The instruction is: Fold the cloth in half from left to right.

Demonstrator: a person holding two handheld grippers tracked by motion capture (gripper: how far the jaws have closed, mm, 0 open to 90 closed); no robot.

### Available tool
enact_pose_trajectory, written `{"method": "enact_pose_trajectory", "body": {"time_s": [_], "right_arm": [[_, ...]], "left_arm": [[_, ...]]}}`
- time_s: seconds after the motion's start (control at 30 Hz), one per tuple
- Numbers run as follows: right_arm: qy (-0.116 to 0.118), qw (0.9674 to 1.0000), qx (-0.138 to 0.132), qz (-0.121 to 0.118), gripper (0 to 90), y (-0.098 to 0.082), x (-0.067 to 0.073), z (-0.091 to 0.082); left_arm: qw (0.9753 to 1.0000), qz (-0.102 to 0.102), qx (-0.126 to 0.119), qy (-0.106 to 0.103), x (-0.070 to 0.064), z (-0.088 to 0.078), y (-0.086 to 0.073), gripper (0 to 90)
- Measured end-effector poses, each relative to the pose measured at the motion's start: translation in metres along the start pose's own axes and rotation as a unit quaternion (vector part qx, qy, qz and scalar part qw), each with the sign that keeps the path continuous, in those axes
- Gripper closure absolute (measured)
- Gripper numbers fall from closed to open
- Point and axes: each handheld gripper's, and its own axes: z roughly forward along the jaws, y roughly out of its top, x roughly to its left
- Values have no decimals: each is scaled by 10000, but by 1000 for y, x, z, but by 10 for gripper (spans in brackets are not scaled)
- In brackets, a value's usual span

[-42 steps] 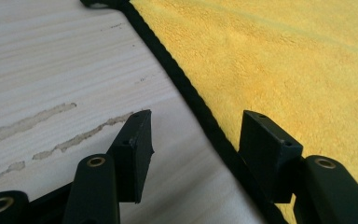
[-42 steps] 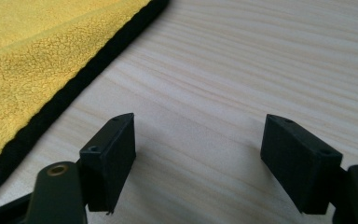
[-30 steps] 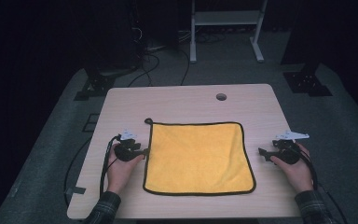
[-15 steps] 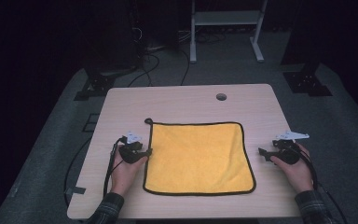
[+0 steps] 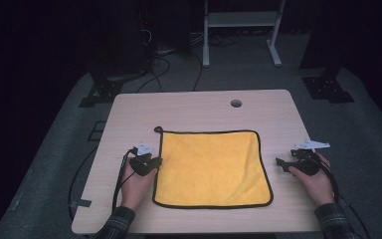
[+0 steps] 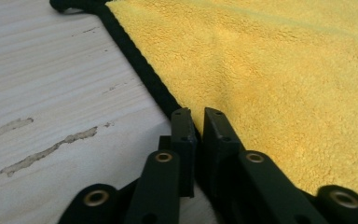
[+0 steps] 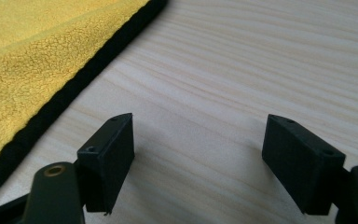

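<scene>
Lying flat, yellow cloth (image 5: 212,168) between left gripper (image 5: 155,162) and right gripper (image 5: 280,163).

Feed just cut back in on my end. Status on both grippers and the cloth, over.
Left gripper shut on the yellow cloth's black left edge. Right gripper open over bare table, off the cloth's right edge. Cloth flat, nothing in the way.

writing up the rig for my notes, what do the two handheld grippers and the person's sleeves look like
Both the left gripper and right gripper are black, with blocky jaws on linkages with brass-coloured rivets, a pale three-cornered plate on top, and a black cable trailing back. The sleeves are dark plaid.
</scene>
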Motion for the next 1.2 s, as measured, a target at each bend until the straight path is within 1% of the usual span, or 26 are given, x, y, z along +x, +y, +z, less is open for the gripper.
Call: {"method": "enact_pose_trajectory", "body": {"time_s": [0.17, 0.23, 0.33, 0.37, 0.5, 0.6, 0.67, 0.8, 0.87, 0.9, 0.93, 1.0, 1.03, 1.07, 1.13, 1.2], "right_arm": [[0, 10000, 0, 0, 239, 0, 0, 0], [1, 10000, 0, 0, 239, 0, 0, 0], [1, 10000, 1, 2, 239, 0, 0, 0], [1, 10000, 1, 3, 239, 0, 0, 0], [1, 10000, 1, 2, 239, 0, 0, 0], [0, 10000, 0, 0, 239, 0, 0, 0], [0, 10000, 0, 1, 239, 0, 0, 0], [3, 10000, 0, 1, 239, 0, 0, 0], [3, 10000, -1, 0, 239, 0, 0, 0], [7, 10000, 1, 0, 237, 0, 0, 0], [7, 10000, 1, 0, 237, 0, 0, 0], [8, 10000, 1, -3, 236, 0, 0, 0], [9, 10000, 1, -3, 236, 0, 0, 0], [8, 10000, 6, -4, 235, 0, 0, 0], [16, 10000, 8, -11, 231, 0, 0, 0], [19, 10000, 10, -15, 229, 0, 0, 0]], "left_arm": [[10000, -23, 27, -33, 0, 0, 1, 875], [10000, 4, 54, -61, 1, 0, 2, 876], [9998, -81, 106, -125, 5, -1, 3, 878], [9997, -167, 93, -177, 8, -3, 3, 879], [9995, -223, 60, -225, 13, -8, 3, 879], [9994, -269, 17, -209, 16, -11, 4, 879], [9994, -288, 8, -167, 21, -14, 4, 879], [9993, -355, -6, -67, 32, -21, 3, 878], [9992, -385, 40, -28, 39, -26, 2, 878], [9992, -393, 68, 27, 44, -29, 0, 878], [9992, -393, 68, 27, 44, -29, 0, 878], [9988, -467, 47, 116, 49, -33, -1, 878], [9987, -496, 31, 126, 52, -35, -2, 878], [9986, -521, 0, 122, 53, -37, -2, 878], [9979, -632, -103, 21, 54, -40, -1, 878], [9978, -630, -208, -61, 53, -42, 1, 878]]}}
